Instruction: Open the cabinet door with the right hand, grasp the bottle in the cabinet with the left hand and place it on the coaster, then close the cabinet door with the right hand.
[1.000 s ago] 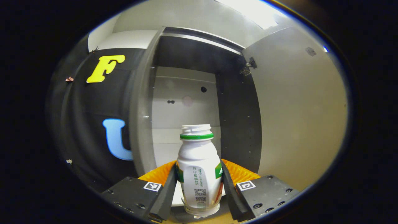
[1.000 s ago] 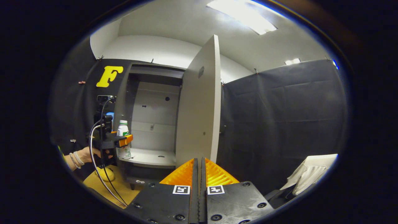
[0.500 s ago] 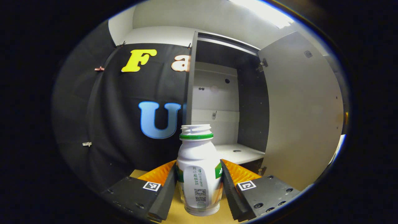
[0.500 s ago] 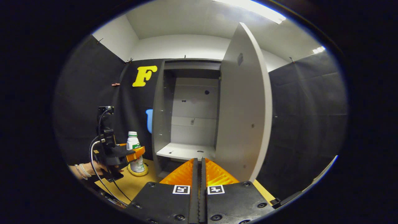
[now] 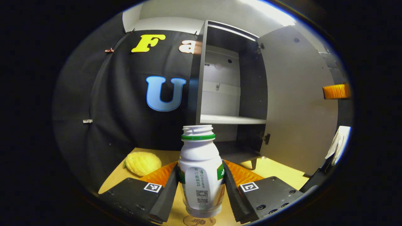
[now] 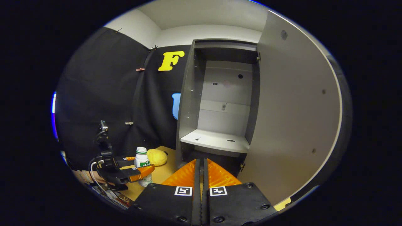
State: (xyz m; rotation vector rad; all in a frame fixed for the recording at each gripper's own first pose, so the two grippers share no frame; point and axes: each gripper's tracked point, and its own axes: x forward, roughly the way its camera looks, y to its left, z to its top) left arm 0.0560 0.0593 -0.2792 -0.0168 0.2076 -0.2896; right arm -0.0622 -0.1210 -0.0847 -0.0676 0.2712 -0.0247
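Change: since a second ago the white plastic bottle with a green neck ring (image 5: 200,175) is sitting lower and out of the grey cabinet (image 6: 216,103), now over the yellow wooden table (image 5: 276,171) instead of at the shelf's edge.
Left gripper: the left gripper (image 5: 200,191) is pinching the bottle, both fingers (image 5: 166,196) pressing its sides; in the right gripper view it (image 6: 138,172) is showing far left, a hand (image 6: 94,179) behind it.
Coaster: a round wooden coaster (image 5: 199,221) is peeking out just under the bottle's base; whether they are touching I cannot tell.
Right gripper: the right gripper (image 6: 200,185) is staying closed on nothing, fingers together, near the open grey cabinet door (image 6: 292,110).
Surface and room: a yellow knobbly lemon-like object (image 5: 143,163) is lying on the table's far left, beside black cloth walls.
Cabinet: its white shelf (image 6: 216,141) is lying bare apart from small holes.
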